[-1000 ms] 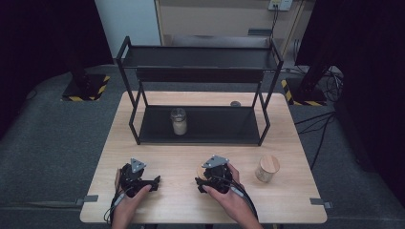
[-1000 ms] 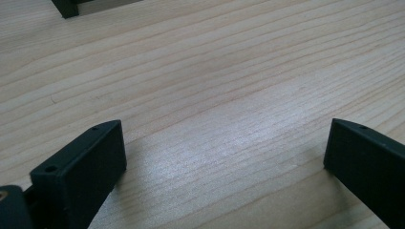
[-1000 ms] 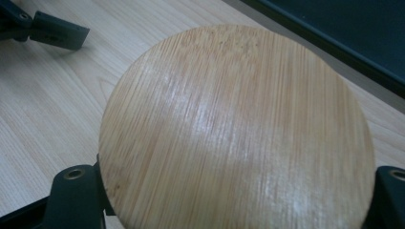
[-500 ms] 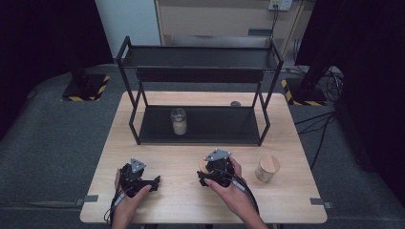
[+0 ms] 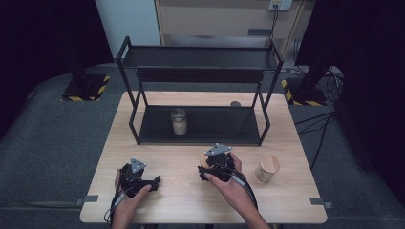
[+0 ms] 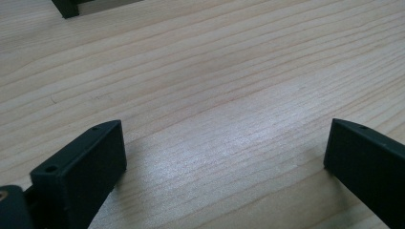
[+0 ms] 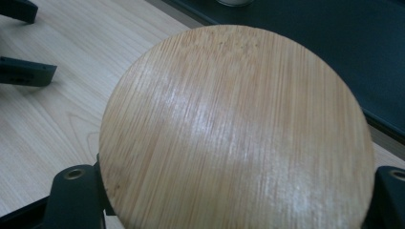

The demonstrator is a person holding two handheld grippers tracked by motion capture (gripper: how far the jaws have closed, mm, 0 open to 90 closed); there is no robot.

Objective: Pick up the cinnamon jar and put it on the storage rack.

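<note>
Right gripper (image 7: 239,210) jaws clamp the bamboo lid (image 7: 236,129) at opposite edges: light, stiff, slick; left gripper (image 6: 224,162) jaws open, empty.

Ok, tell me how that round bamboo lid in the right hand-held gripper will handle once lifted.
The bamboo lid looks rigid and probably light. Its sheen suggests a smooth face, so it may slip. Held by its edges in the right hand-held gripper, it could pivot.

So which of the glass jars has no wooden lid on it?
The glass jar on the black shelf; the jar at the table's right wears a round wooden lid.
</note>
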